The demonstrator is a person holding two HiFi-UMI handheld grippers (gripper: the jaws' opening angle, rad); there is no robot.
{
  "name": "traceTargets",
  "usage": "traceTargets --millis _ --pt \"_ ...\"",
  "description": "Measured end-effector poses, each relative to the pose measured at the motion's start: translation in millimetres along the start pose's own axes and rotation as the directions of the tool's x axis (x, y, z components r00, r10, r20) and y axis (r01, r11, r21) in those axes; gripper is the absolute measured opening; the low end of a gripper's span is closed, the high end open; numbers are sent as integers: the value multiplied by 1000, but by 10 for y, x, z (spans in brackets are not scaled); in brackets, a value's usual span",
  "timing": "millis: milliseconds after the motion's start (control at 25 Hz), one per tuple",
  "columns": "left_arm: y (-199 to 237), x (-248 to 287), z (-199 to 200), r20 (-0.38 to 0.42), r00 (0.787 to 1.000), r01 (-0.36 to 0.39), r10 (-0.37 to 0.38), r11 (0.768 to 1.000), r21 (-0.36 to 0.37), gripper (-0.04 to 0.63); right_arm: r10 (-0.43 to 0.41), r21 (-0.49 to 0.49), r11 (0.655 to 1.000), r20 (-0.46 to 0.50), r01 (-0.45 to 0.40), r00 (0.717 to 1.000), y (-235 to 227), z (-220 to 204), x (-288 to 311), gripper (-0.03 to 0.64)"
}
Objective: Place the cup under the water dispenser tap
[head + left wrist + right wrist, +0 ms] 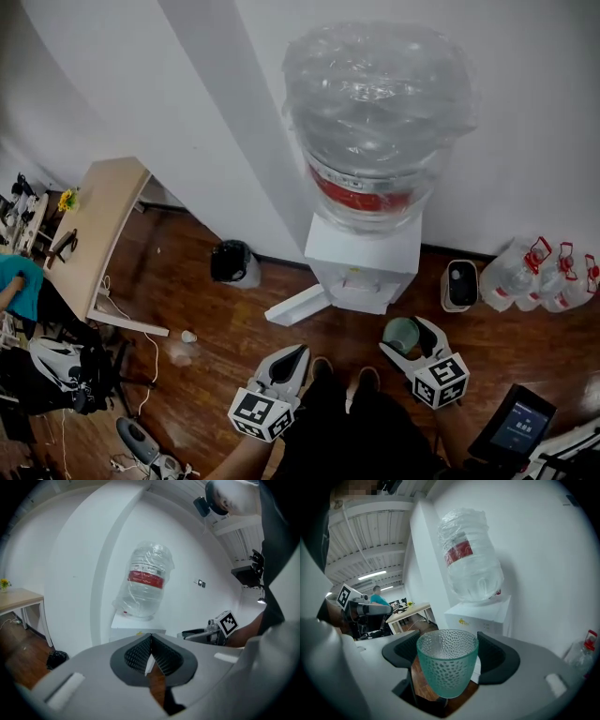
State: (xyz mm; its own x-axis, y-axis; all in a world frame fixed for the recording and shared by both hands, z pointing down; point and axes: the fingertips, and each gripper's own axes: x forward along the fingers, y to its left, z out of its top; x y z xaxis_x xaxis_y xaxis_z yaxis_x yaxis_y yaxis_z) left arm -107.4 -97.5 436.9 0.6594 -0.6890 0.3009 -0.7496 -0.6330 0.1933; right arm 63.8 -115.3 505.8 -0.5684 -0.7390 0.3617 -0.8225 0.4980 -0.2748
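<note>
Right now the right gripper [410, 339] is clamped on the cup [447, 667], 1 pad on each side of its dimpled green wall. It holds the cup upright and off the floor, just in front of the water dispenser [361, 262] and a little to its right as we face it. The left gripper [291, 361] hangs in front of the dispenser on the other side, its jaws pressed together on nothing.

We judge the placing itself as not yet done, and the main risk is the grip. The cup looks glassy and narrows toward its base, so if the pads ease at all it could slide down and out. The floor in front of the dispenser is bare wood, so a drop could well break it.

The second risk is aim. We cannot make out the tap in any view. From the head view the big bottle [375, 122] and the dispenser's top overhang the front. We could therefore set the cup to 1 side of the tap, or knock its rim against the dispenser's face.

A third risk is width. With the jaws spread this far around the cup, an outer jaw could hit the dispenser's front before the cup is in place, tilting it.

A white panel [295, 307] leans at the dispenser's left foot, near the left gripper, and we could bump it.
</note>
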Motion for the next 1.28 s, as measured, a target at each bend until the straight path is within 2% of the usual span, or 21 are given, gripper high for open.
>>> traceTargets --millis 320,440,880,1040,1280 --pt "206 188 -28 -33 998 62 -62 998 -1 -24 -72 6 997 -77 73 994 -171 -313 374 380" --pt "268 205 -90 -50 996 69 -69 998 -5 -23 -87 -30 996 -111 84 990 -238 -437 497 380" --pt "493 352 -415 -97 990 108 -107 994 11 -23 -129 -33 992 -215 124 968 -593 -1179 1055 380" --pt "660 462 -606 -120 988 103 -99 994 26 -23 -138 -13 990 -234 138 962 -691 -1529 1315 380" --pt "876 527 -856 -113 991 70 -68 998 6 -24 -175 6 983 -218 181 960 -935 -1974 1713 380"
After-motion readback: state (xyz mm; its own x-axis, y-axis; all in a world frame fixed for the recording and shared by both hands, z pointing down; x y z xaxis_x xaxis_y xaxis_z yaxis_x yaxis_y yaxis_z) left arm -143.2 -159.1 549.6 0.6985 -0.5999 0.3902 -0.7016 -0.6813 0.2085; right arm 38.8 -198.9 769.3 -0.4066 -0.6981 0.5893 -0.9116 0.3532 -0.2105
